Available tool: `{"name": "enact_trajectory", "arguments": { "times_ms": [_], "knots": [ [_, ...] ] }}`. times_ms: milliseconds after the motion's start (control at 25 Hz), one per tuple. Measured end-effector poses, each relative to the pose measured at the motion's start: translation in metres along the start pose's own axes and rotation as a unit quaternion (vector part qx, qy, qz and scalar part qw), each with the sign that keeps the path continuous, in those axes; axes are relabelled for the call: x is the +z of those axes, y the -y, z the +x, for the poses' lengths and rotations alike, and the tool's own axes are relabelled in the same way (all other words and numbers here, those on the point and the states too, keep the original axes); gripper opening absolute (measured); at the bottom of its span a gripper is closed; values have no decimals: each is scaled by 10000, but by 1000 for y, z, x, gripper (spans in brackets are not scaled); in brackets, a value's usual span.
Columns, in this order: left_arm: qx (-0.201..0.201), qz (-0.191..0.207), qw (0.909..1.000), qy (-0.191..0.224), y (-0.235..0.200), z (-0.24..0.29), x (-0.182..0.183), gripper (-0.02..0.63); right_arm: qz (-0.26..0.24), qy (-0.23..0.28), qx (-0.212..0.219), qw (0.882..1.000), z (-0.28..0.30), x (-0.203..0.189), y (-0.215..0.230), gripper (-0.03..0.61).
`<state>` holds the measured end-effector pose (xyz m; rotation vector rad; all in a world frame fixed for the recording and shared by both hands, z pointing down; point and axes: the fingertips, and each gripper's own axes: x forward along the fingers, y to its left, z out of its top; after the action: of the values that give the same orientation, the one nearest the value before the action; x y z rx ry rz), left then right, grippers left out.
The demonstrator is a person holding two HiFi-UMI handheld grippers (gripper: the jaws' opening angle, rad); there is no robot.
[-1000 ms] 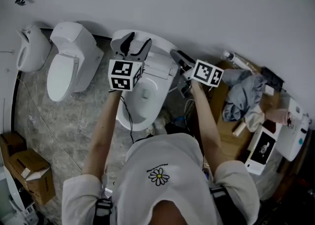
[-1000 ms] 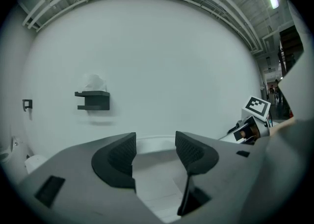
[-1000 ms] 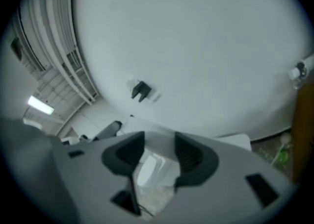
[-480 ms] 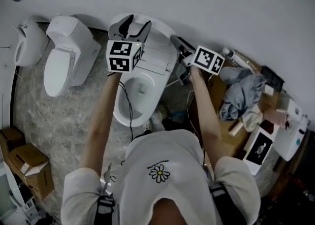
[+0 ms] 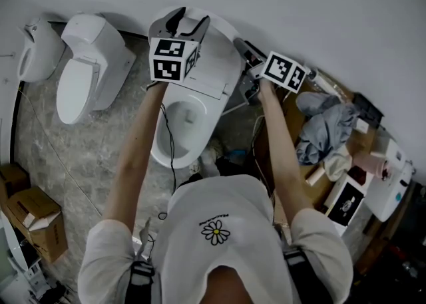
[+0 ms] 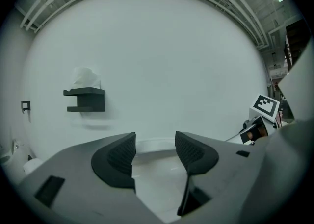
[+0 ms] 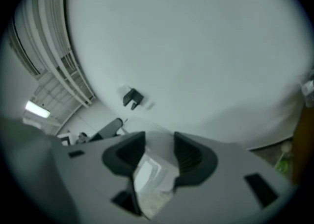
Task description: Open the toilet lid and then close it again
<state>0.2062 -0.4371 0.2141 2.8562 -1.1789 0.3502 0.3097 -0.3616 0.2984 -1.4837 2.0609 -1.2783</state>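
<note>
**Head view.** One glossy white ceramic toilet (image 5: 174, 138), oval bowl uncovered, set on a mottled grey stone floor (image 5: 86, 156). Its smooth white plastic toilet lid (image 5: 216, 56) stands raised, leaning back towards the plain white wall (image 5: 299, 3). We note both bare forearms stretched forward, one either side of the bowl. The left tongs (image 5: 188, 22), dark grey and carrying a black-and-white marker cube, sit at the lid's upper rim. The right tongs (image 5: 241, 48) are just beside the lid's right edge. A second white toilet with its lid shut (image 5: 86, 76) stands to the left. Brown cardboard boxes (image 5: 33, 219) lie at the lower left. A crumpled grey cloth (image 5: 326, 126) rests on a brown wooden worktop (image 5: 299, 156) at the right.

**Left gripper view.** The left tongs (image 6: 154, 142) are spread, with ribbed matte pads. The lid's (image 6: 154, 174) curved shiny surface fills the gap between them. We cannot tell whether either pad touches it. A black angular wall shelf (image 6: 84, 99) carries a tuft of white tissue (image 6: 86, 77).

**Right gripper view.** The view is blurred. The right tongs (image 7: 159, 144) are spread, nothing pinched, with white toilet surfaces and speckled floor showing through the gap.
</note>
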Motion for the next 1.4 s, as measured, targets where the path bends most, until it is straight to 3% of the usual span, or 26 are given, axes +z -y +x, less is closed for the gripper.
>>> {"name": "enact_trajectory", "arguments": {
  "times_ms": [600,880,1160,1320,1400],
  "knots": [
    [59,-174,9996,-203,-6,29,1,265,-272,54,-306,9991,11,19,10,196],
    [97,-183,9992,-328,-8,41,0,265,-898,-12,-681,9936,16,27,10,163],
    [108,-140,9991,-374,-9,43,1,265,-1097,-163,-665,9916,19,30,10,163],
    [357,232,9990,-110,-14,27,15,262,-1399,52,-680,9878,12,43,-9,155],
    [469,181,9986,174,-18,12,31,262,-1659,325,-562,9840,4,59,-35,155]
  ]
}}
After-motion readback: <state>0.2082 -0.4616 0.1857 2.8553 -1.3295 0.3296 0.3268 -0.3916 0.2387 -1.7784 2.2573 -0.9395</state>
